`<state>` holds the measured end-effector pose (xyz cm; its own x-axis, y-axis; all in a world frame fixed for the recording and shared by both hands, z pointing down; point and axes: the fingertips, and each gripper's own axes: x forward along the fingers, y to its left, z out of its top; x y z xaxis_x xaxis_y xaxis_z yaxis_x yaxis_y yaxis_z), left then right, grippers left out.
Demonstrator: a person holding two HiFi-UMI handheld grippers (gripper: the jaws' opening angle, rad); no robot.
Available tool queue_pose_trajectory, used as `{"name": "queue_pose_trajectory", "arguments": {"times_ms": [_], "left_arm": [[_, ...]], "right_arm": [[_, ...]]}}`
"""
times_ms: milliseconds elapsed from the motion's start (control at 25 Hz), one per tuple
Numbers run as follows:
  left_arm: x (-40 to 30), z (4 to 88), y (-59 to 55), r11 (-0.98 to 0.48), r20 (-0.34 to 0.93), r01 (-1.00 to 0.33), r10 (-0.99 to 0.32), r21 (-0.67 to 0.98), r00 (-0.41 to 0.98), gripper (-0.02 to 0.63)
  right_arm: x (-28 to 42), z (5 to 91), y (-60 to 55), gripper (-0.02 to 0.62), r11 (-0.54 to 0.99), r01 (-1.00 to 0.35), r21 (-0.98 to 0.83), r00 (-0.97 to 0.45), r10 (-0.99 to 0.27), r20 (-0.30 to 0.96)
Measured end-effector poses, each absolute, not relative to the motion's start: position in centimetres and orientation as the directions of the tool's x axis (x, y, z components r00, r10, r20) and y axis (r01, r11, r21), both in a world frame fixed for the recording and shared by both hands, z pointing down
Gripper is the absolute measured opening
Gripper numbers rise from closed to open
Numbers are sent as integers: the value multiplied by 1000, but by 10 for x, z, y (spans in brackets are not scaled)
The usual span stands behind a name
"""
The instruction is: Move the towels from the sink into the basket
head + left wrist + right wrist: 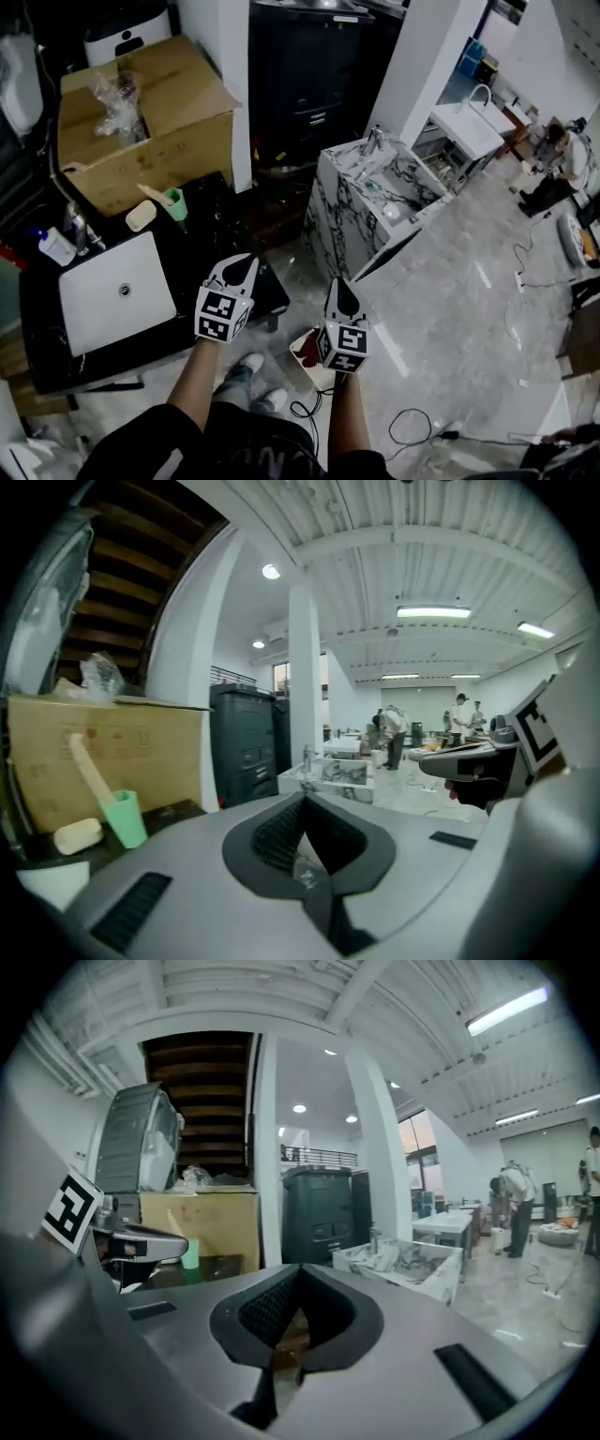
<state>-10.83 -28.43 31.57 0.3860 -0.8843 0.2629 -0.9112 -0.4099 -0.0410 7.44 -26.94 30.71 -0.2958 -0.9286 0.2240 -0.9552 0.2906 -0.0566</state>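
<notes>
Hanging side by side in the air, the left gripper [244, 264] and right gripper [340, 286] both have their fingers squeezed together, holding nothing. The white sink [112, 291] sits in the black surface [202, 234] beside them. I cannot tell where the towels are.

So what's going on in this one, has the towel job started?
A person stands holding a tool in each hand, out in front over the floor. The left tool and the right tool both have their jaws together with nothing between them, so no towel is being carried. The white sink set in the black counter is on the left and looks empty. A marble sink unit stands ahead on the right. I can't make out a towel anywhere.
</notes>
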Motion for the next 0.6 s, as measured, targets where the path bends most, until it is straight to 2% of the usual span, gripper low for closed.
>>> {"name": "queue_pose_trajectory", "arguments": {"times_ms": [320, 600], "left_arm": [[-280, 299, -210, -59, 240, -997, -970, -49, 46, 15], [-373, 294, -142, 167, 211, -985, -963, -29, -170, 15]], "right_arm": [[-91, 280, -266, 14, 606, -795, -5, -597, -782, 177], [-178, 269, -243, 14, 731, -682, 24, -720, -677, 153]]}}
